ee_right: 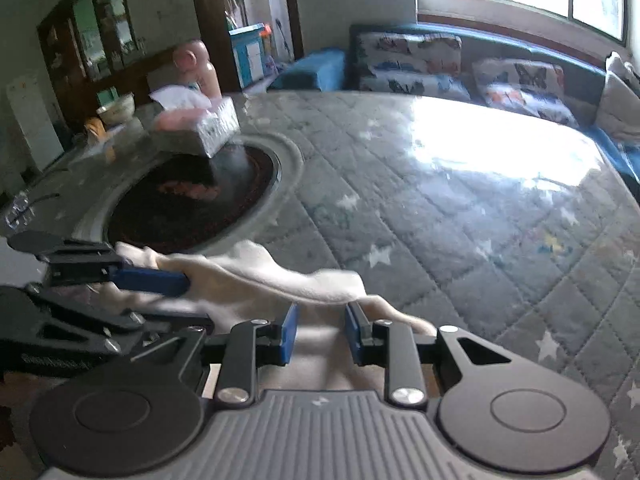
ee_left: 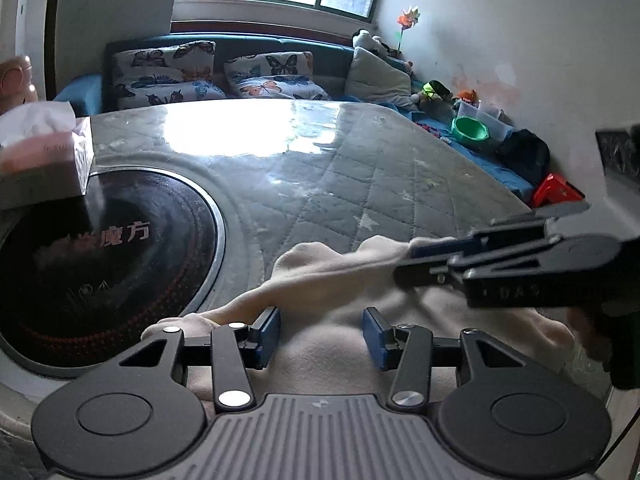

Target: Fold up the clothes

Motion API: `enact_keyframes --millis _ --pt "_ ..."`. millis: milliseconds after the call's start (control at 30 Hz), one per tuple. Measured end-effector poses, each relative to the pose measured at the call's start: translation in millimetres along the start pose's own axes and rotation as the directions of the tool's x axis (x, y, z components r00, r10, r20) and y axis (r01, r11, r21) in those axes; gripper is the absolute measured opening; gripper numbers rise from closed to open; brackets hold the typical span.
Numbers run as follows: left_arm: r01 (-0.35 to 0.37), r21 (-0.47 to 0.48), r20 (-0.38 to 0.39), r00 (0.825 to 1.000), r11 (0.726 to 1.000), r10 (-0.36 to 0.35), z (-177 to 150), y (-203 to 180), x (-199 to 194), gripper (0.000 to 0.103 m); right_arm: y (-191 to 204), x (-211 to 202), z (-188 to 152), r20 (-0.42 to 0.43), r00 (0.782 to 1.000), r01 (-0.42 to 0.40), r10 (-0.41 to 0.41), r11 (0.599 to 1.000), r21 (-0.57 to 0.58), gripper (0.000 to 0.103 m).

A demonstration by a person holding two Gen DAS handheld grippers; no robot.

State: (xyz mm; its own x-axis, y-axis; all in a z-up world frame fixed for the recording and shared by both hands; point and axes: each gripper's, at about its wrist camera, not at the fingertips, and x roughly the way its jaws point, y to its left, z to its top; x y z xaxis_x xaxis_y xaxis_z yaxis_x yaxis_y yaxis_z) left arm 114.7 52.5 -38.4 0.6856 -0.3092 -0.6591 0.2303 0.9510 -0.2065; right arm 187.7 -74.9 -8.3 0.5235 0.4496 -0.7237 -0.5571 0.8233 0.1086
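Cream cloth (ee_left: 320, 280) lies bunched at the near edge of the quilted grey tabletop (ee_left: 360, 168), beside the round black hob (ee_left: 100, 248). Left tool (ee_left: 320, 336) stands apart over the cloth, gripping nothing. Right tool (ee_right: 320, 330) is narrow, with a fold of cloth between its pads; whether they pinch it I cannot tell.

Two wrist cameras, each low and close over the quilted surface (ee_left: 360, 168).
Both tilt downward toward the window-side sofa (ee_left: 256, 76); the left view sits left of the right, and both share the cream garment (ee_left: 328, 280), round black hob (ee_left: 104, 256) and tissue box (ee_right: 208, 128).
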Motion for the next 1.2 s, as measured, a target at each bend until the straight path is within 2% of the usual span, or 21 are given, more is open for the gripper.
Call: enact_keyframes --millis 333,433,500,633,933,1000,1200 --pt "0.026 -0.052 0.029 0.999 0.998 -0.025 -3 4 -5 0.053 7 -1 0 -0.004 0.999 0.037 -0.037 0.999 -0.009 0.031" --pt "0.048 -0.058 0.057 0.997 0.997 -0.045 -2 3 -14 0.056 10 -5 -1 0.011 0.999 0.05 -0.049 0.999 -0.005 0.035" --pt "0.061 -0.064 0.068 0.996 0.996 -0.056 -1 4 -17 0.057 12 -7 -1 0.021 0.998 0.06 -0.06 0.998 -0.008 0.044" --pt "0.061 -0.072 0.033 0.998 0.996 -0.059 -3 8 -6 0.057 11 -2 -2 -0.005 0.997 0.079 -0.079 0.997 0.0 0.044" --pt "0.094 -0.085 0.053 0.995 0.992 -0.089 -6 16 -13 0.06 13 -9 1 0.014 0.995 0.103 -0.103 0.995 0.017 0.045" --pt "0.093 -0.084 0.055 0.995 0.992 -0.089 -7 17 -15 0.062 13 -11 1 0.019 0.994 0.111 -0.111 0.993 0.029 0.053" --pt "0.086 -0.088 0.054 0.995 0.992 -0.082 -7 20 -14 0.065 20 -14 1 0.02 0.995 0.094 -0.094 0.996 0.01 0.053"
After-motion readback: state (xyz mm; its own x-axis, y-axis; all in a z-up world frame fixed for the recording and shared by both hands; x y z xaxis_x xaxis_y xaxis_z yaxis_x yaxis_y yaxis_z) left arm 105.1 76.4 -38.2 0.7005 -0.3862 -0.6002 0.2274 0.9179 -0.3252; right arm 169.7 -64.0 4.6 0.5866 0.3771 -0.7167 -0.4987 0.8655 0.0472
